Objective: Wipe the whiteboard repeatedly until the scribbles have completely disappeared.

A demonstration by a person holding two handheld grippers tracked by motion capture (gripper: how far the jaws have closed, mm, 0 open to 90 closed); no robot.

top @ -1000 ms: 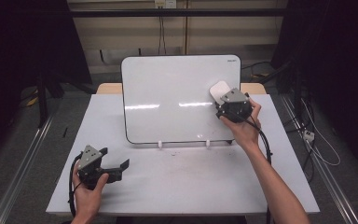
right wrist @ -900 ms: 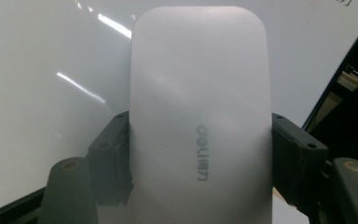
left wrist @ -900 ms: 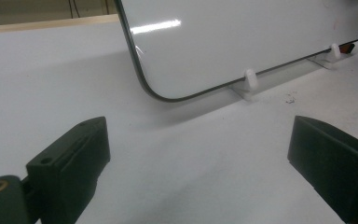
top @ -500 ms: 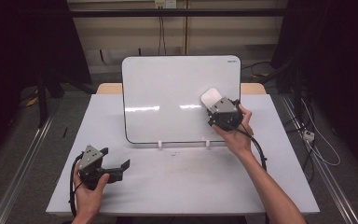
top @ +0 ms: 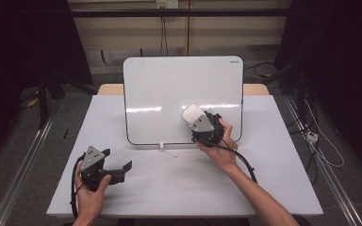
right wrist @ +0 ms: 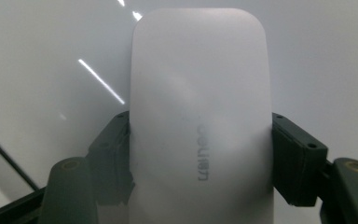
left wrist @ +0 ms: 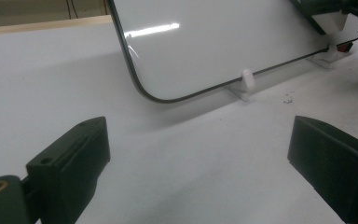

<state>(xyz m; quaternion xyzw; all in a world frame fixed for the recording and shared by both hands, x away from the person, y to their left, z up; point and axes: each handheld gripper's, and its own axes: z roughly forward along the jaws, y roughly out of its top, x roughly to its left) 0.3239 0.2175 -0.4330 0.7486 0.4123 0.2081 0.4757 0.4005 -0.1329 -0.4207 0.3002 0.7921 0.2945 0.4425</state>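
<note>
Both fingers (right wrist: 112, 158) of the right gripper (top: 202, 126) press against the sides of a white eraser (right wrist: 200, 116), which sits squarely between them and juts out past their tips onto the whiteboard (top: 169, 94). Right hand (top: 221, 146) reaches forward over the table (top: 273, 179), angling the gripper up at the board's lower right area. Left gripper (top: 99, 165) rests low near the table's front edge, its fingers (left wrist: 74, 158) spread wide with nothing between them, well apart from the eraser.

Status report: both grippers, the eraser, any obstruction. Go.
Right gripper shut on the whiteboard eraser, eraser against the whiteboard. Left gripper open, holding nothing, low over the table. Nothing in the way.
</note>
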